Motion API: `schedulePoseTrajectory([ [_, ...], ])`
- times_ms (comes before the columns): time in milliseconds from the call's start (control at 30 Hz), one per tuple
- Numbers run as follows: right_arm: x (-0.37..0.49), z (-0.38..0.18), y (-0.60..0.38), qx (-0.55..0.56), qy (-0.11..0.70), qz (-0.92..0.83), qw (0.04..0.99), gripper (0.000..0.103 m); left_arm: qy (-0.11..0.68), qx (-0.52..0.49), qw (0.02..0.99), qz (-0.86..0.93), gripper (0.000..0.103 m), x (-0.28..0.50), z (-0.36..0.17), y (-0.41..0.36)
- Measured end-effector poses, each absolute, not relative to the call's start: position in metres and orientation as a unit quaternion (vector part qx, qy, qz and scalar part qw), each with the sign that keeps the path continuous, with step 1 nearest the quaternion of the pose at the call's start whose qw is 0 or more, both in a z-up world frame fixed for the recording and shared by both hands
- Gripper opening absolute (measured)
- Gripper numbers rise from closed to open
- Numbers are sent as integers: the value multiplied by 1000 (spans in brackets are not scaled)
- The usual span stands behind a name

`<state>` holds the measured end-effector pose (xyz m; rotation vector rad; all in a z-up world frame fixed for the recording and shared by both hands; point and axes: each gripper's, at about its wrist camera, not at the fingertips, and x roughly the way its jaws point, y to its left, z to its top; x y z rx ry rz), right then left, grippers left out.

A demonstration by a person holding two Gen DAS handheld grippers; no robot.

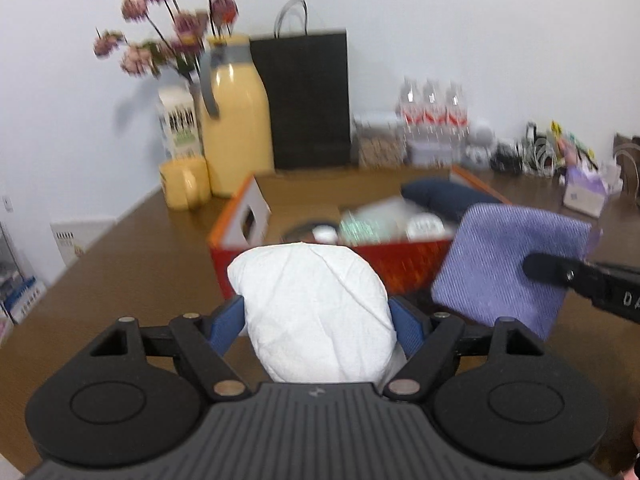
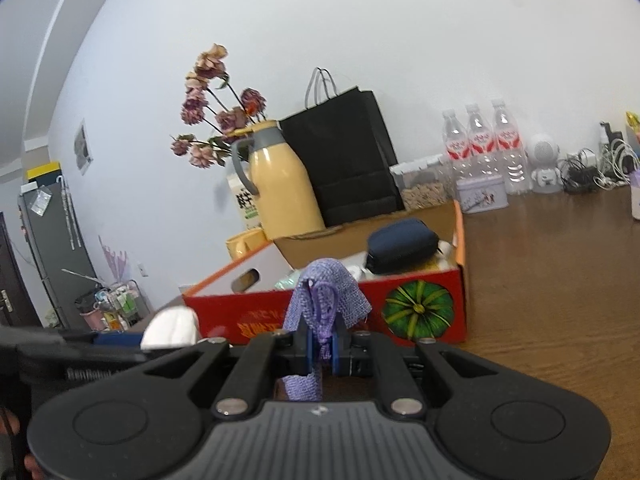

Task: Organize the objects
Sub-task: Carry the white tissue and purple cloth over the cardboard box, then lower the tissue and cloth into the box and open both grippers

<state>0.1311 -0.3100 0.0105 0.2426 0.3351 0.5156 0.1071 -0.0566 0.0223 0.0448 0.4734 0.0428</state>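
We see the box (image 2: 424, 312) part-filled; left gripper (image 1: 316, 320) clenches a white bundle (image 1: 316, 312), right gripper (image 2: 323, 346) a purple cloth (image 2: 326, 292), neither yet boxed.

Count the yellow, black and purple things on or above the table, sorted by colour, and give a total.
Yellow: 2, the thermos jug and the mug.
Black: 1, the paper bag.
Purple: 1, the woven cloth held in the right tongs.
Total: 4.
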Motion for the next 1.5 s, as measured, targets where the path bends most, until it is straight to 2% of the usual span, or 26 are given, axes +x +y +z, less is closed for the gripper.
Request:
schedulePoseTrajectory([
  [267, 152, 48, -283, 102, 133, 262, 950, 8, 181, 30, 983, 9, 80, 127, 51, -47],
  [533, 207, 69, -251, 91, 133, 243, 956, 8, 156, 33, 987, -1, 80, 178, 61, -42],
  [767, 270, 54, -226, 79, 167, 204, 961, 8, 179, 6, 984, 9, 80, 240, 46, -33],
  [1100, 287, 22, -217, 18, 193, 158, 968, 9, 195, 24, 980, 6, 80, 272, 13, -35],
  [1167, 287, 20, -213, 7, 195, 154, 969, 14, 193, 21, 981, 3, 83, 271, 13, -33],
  [1267, 285, 19, -212, -1, 194, 144, 970, 15, 185, 20, 983, 4, 92, 267, 15, -33],
  [1333, 284, 20, -213, -4, 190, 138, 972, 19, 178, 20, 984, 16, 102, 266, 17, -32],
  [1400, 282, 21, -214, -6, 189, 129, 973, 29, 170, 13, 985, 27, 103, 264, 19, -29],
  [1467, 280, 21, -216, -9, 185, 118, 976, 50, 166, 1, 986, 34, 103, 263, 21, -24],
  [1500, 279, 22, -217, -10, 181, 112, 977, 56, 164, -6, 986, 39, 103, 262, 22, -22],
])
